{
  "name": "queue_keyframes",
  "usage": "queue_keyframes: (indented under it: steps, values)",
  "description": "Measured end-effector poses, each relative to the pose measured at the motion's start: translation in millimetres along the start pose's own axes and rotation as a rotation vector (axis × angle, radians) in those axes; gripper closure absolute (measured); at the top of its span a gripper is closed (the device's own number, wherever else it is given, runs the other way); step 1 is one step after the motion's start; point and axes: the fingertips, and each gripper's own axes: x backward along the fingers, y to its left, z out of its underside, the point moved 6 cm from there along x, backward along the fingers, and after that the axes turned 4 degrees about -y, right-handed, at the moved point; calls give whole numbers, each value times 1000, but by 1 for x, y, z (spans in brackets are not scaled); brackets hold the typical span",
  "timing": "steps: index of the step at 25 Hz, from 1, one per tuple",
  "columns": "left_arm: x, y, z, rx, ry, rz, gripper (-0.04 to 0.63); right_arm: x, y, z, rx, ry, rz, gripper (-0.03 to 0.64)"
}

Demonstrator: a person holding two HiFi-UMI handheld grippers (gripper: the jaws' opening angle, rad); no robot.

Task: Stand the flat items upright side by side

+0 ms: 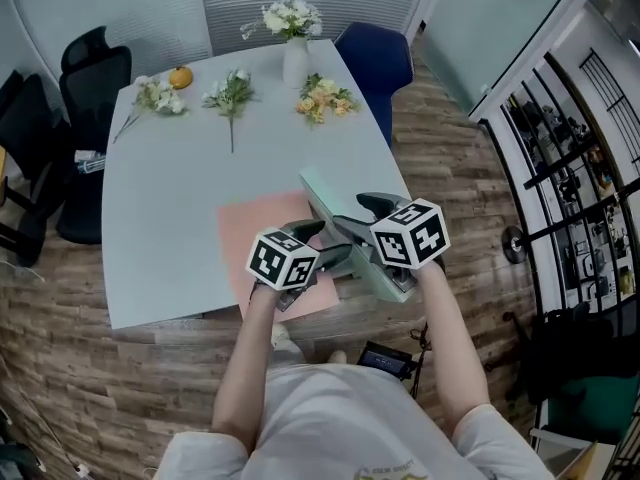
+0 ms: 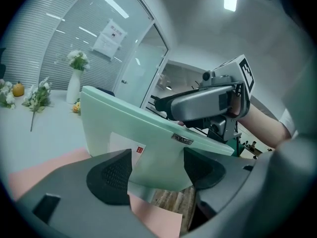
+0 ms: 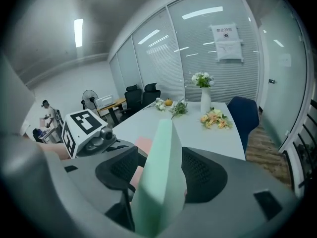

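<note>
A flat mint-green box [image 1: 320, 193] is held tilted on its long edge over the pink mat [image 1: 262, 230] near the table's front right corner. My left gripper [image 1: 325, 246] is shut on the box's near lower corner [image 2: 148, 133], with both pads against its faces. My right gripper [image 1: 366, 212] straddles the box's thin edge [image 3: 163, 172] from the right. Its right pad [image 3: 203, 175] lies close to the box, while the left pad [image 3: 116, 175] stands a little off, so it reads as open. Each gripper shows in the other's view: the right gripper [image 2: 208, 100], and the left gripper's cube [image 3: 84, 128].
The white table [image 1: 160, 218] carries a vase of flowers [image 1: 292, 38], three loose flower bunches [image 1: 230, 93] and a small orange pumpkin [image 1: 180, 76] along its far side. A blue chair [image 1: 375, 58] stands behind it, black chairs [image 1: 95, 68] to the left.
</note>
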Motion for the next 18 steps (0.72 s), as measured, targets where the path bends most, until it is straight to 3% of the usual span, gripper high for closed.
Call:
queue_keyframes:
  steps: [6,18]
  values:
    - [1,7,-1,15,-8,51,265,-36,4,-6,20,173,18,324]
    - [4,16,4,24,-12,175,265,-81,3,-3,41,366,153,322]
